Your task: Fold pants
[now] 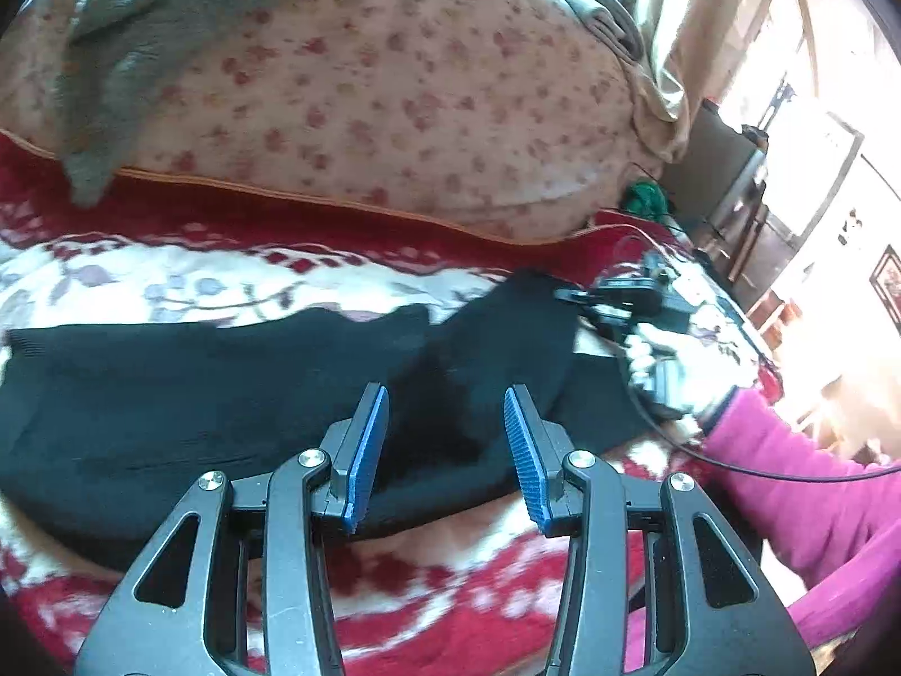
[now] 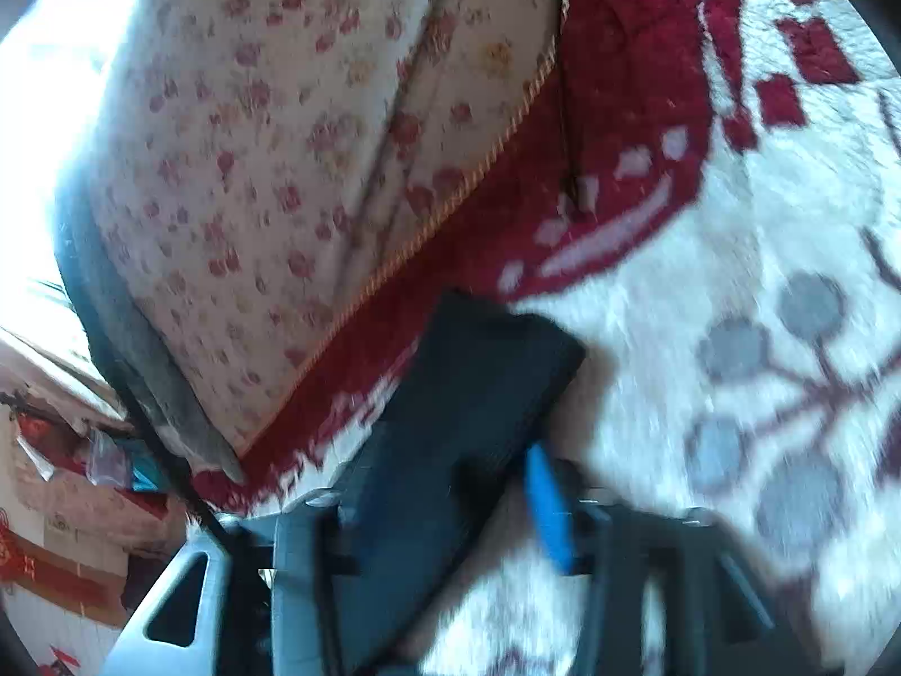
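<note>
Pants (image 1: pixel 236 394) lie flat across the patterned bed (image 1: pixel 169 281), fold under way: left gripper (image 1: pixel 445 450) hovers above them, jaws apart and empty; right gripper (image 2: pixel 450 484) clamps one black end, which next needs carrying over squarely.

A big floral quilt (image 1: pixel 360 90), cream with small red flowers and an orange corded edge, is piled across the upper half of the left wrist view, and it's seen again at upper left of the right wrist view. A grey towel-like cloth (image 1: pixel 129 39) is draped over it at upper left. Underneath, everything is covered by a red and white fleece blanket (image 1: pixel 169 276) with grey-purple leaf shapes. Something green (image 1: pixel 645 197) is tucked at the quilt's right end, too blurry to be identified. Beige curtains (image 1: pixel 670 28) and a washed-out bright window are found at upper right.
</note>
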